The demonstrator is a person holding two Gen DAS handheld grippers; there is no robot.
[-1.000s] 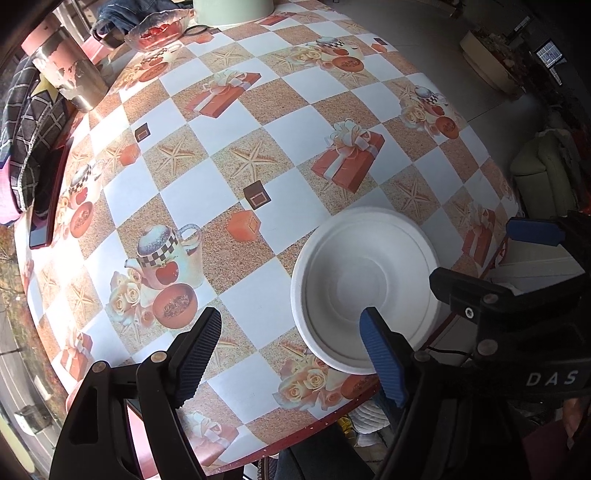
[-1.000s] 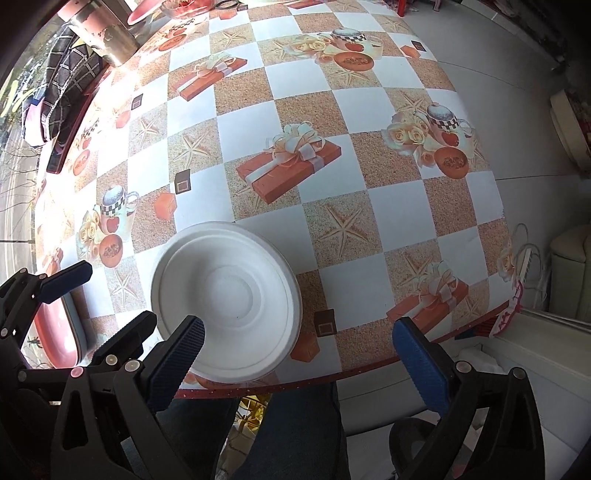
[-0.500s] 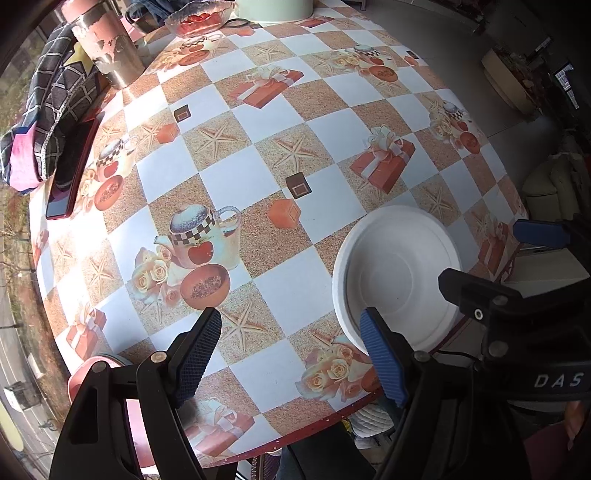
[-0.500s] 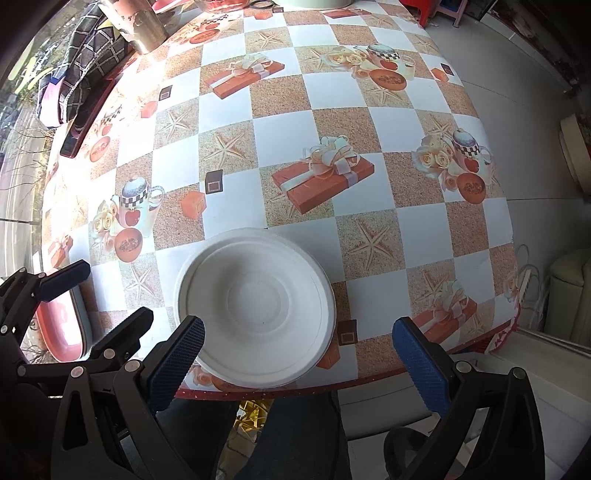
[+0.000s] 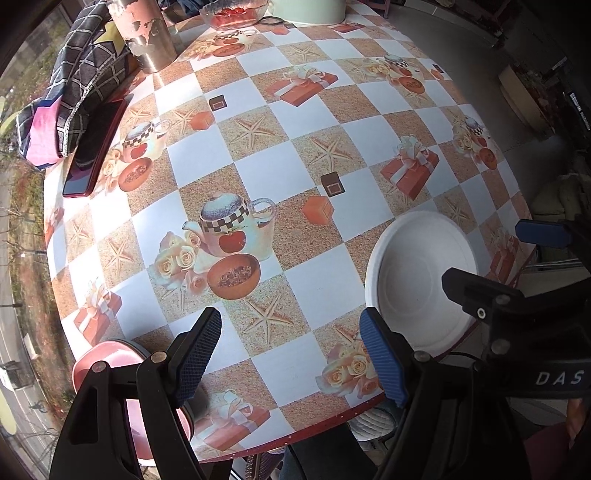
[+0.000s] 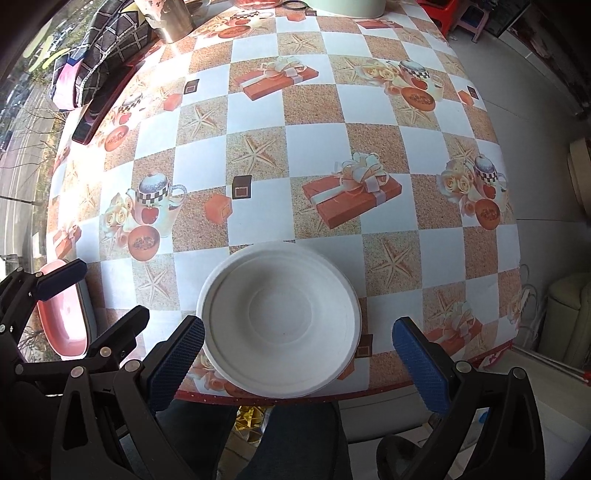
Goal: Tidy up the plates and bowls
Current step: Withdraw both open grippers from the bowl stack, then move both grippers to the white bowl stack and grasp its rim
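A white paper bowl [image 6: 279, 319] sits upright near the table's front edge; it also shows in the left wrist view [image 5: 419, 273] at the right. A pink bowl [image 5: 110, 363] sits at the front left corner, partly behind my left gripper's finger; in the right wrist view [image 6: 62, 314] it lies at the far left. My left gripper [image 5: 290, 354] is open and empty above the table, between the two bowls. My right gripper [image 6: 295, 363] is open and empty, with the white bowl's near rim between its fingers.
The table [image 5: 258, 155] has a checked patterned cloth. At the back left are a metal tumbler [image 5: 146, 33], a dark checked cloth [image 5: 74, 85] and a red phone [image 5: 94, 147]. A glass dish [image 5: 232, 13] and a pale green container [image 5: 308, 11] stand at the far edge.
Both grippers have moved left and back from the table. The pink bowl has come into the left wrist view. The white bowl now lies centred between the right gripper's fingers.
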